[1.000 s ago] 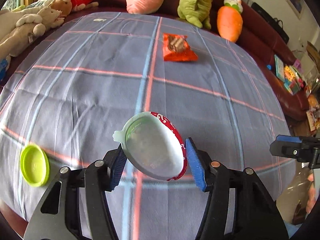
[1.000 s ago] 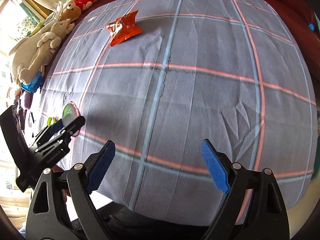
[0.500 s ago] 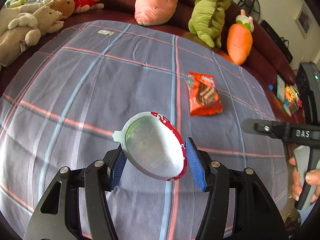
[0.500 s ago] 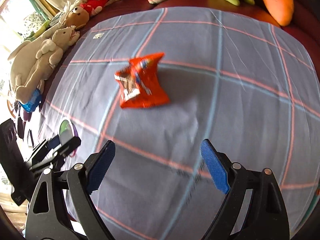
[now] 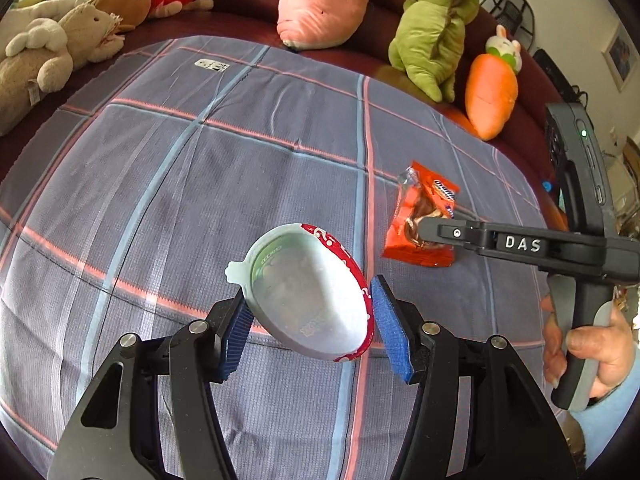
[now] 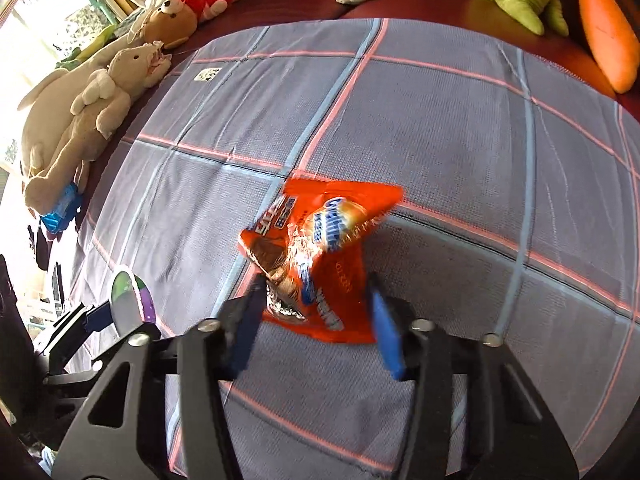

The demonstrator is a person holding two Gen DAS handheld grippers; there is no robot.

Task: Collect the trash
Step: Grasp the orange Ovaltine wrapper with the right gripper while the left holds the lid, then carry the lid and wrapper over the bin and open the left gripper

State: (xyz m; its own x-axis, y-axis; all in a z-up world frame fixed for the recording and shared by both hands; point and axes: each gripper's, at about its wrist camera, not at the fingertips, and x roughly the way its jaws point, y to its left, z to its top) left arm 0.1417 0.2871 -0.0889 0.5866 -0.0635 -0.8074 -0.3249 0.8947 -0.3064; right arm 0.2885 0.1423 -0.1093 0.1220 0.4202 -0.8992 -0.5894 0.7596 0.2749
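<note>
My left gripper is shut on a white plastic cup with a red printed rim and holds it tilted above the checked cloth. An orange snack wrapper lies crumpled on the cloth; it also shows in the left wrist view. My right gripper is open with its blue pads on either side of the wrapper's near end, motion-blurred. From the left wrist view the right gripper reaches in from the right over the wrapper. The held cup also shows at the left of the right wrist view.
Plush toys line the dark red sofa behind the cloth: a pink one, a green one, an orange carrot, and beige rabbits and a bear at the left. A hand grips the right gripper's handle.
My right gripper has moved forward to the orange wrapper and its jaws now straddle it, narrower than before. My left gripper has kept the cup and shifted toward the sofa.
</note>
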